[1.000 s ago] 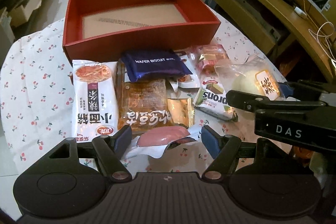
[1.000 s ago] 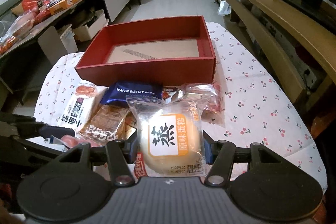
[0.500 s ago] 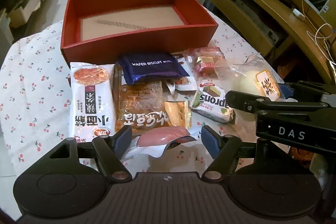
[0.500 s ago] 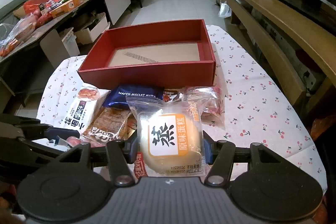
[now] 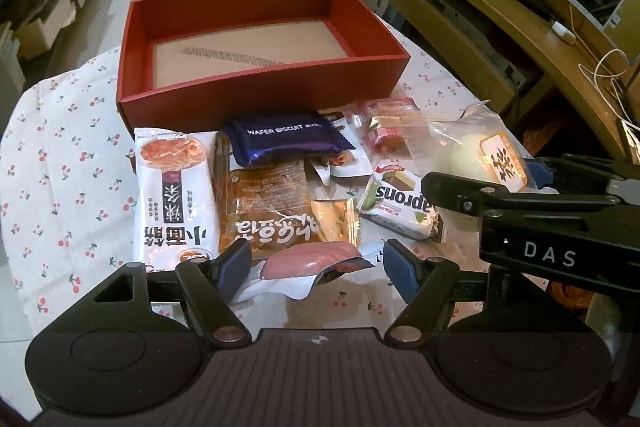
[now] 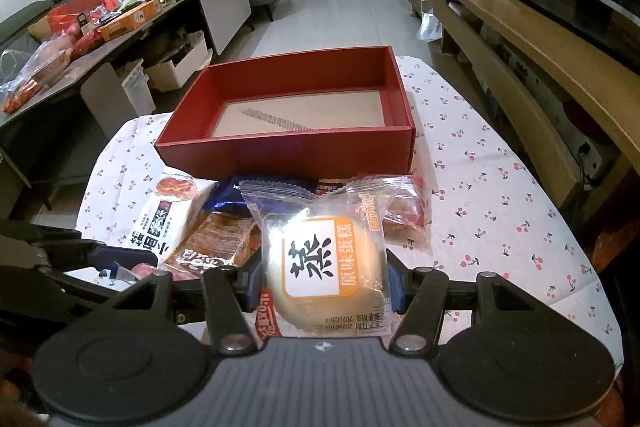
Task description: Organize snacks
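1. Right wrist view: the right gripper [image 6: 323, 281] clasps a clear-wrapped steamed cake [image 6: 324, 267] by its two sides, pads pressed against the wrapper. The cake sits lifted in front of the snack pile, facing the red box [image 6: 288, 151], apparently so it can go in first.
2. The box stands on the cherry-print tablecloth [image 6: 500, 195] just behind the pile, its cardboard floor bare; judging by that, no sorting is done yet.
3. Left wrist view: the left gripper [image 5: 316, 265] is half open, straddling a pink sausage pack [image 5: 310, 263]. The left pad looks close to the wrapper; the right pad stands clear of it. Nothing seems gripped.
4. The other snacks lie bunched against the box's near wall, within short reach of it: a white noodle-snack bag [image 5: 174, 195], an orange tofu pack [image 5: 268, 203], a blue wafer biscuit pack [image 5: 286, 141] and a green-and-white wafer pack [image 5: 400, 203].
5. Hard to make out: the sausage pack's lower end is hidden behind the gripper body. The overlapping packs mask the smaller packets beneath, and the right gripper's black frame covers the table's right edge in the left view.
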Motion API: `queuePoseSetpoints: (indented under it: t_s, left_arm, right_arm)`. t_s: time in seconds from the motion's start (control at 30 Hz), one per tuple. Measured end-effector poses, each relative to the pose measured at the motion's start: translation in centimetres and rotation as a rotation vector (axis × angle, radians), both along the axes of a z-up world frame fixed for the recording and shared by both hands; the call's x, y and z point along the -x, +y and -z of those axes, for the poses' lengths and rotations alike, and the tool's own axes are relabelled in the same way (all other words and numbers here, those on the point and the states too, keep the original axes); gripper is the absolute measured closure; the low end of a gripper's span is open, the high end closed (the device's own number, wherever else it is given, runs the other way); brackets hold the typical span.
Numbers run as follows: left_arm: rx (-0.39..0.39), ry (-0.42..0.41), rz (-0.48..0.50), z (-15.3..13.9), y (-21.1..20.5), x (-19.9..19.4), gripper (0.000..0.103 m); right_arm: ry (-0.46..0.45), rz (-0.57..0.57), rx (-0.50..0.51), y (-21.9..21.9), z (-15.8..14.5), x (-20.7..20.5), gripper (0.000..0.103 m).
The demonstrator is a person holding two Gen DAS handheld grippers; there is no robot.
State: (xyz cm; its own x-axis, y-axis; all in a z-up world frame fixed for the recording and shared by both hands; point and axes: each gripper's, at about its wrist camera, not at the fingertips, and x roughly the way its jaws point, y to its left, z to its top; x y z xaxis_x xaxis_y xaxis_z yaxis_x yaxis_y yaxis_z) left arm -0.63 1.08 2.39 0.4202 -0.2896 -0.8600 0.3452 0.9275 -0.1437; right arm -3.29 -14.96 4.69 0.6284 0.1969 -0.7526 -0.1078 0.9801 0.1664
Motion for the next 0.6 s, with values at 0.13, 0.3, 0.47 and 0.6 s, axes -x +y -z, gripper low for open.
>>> queuePoseSetpoints:
  t_s: [0.13,0.3,0.47,0.6]
  left_arm:
    - [0.002,-0.001,0.001,-0.1,0.02,0.06,0.025]
    - [0.005,-0.004,0.004,-0.25,-0.03,0.1,0.025]
    - [0.018,-0.015,-0.003,-0.7,0.18,0.17,0.025]
    - [0.028,-0.017,-0.015,-0.94,0.53,0.05,0.025]
  right_arm:
    - [-0.004,-0.001,-0.001,0.05,-0.09,0.02,0.04]
    - [-0.008,-0.004,-0.003,0.1,-0.27,0.13,0.04]
    - [-0.017,0.004,-0.015,-0.18,-0.6,0.24,0.04]
    - [-0.019,0.015,-0.018,-0.35,-0.69,0.2,0.04]
